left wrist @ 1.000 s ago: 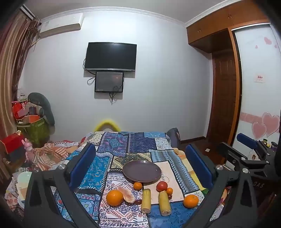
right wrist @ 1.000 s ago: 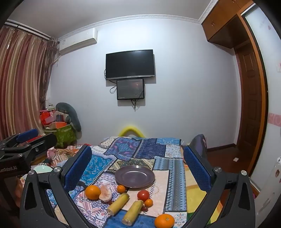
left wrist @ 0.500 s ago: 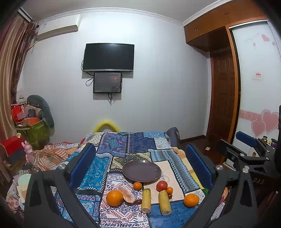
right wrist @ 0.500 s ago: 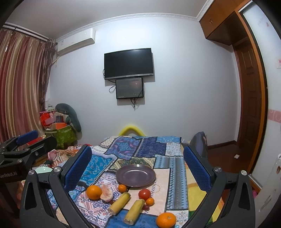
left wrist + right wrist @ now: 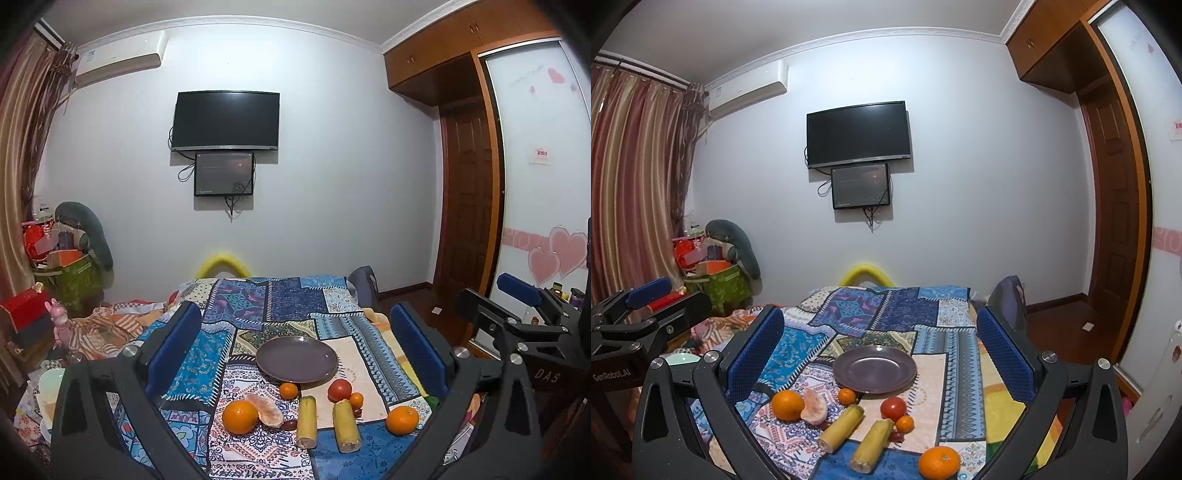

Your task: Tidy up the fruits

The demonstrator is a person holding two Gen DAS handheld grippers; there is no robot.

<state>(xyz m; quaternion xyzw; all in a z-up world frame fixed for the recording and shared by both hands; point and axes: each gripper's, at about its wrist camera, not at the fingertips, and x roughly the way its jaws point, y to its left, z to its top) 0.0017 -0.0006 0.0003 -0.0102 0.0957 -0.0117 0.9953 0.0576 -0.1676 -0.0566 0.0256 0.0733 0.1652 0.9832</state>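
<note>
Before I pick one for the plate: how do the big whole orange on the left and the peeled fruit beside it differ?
The big whole orange is round, smooth and bright orange; the peeled fruit is paler, pinkish and irregular, with no rind. The orange looks larger. Both lie on the patchwork cloth, near the purple plate.

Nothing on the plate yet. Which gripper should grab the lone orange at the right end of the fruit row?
Right, probably. Both grippers are open and hang back from the fruit. The lone orange sits low between the right gripper's fingers, while for the left gripper it lies off toward the right finger. The plate is bare.

Black triangular-cutout left gripper [image 5: 295, 343], right gripper [image 5: 879, 343] alike, blue textured jaws, silver screws, white "GenRobot.AI" lettering
</note>
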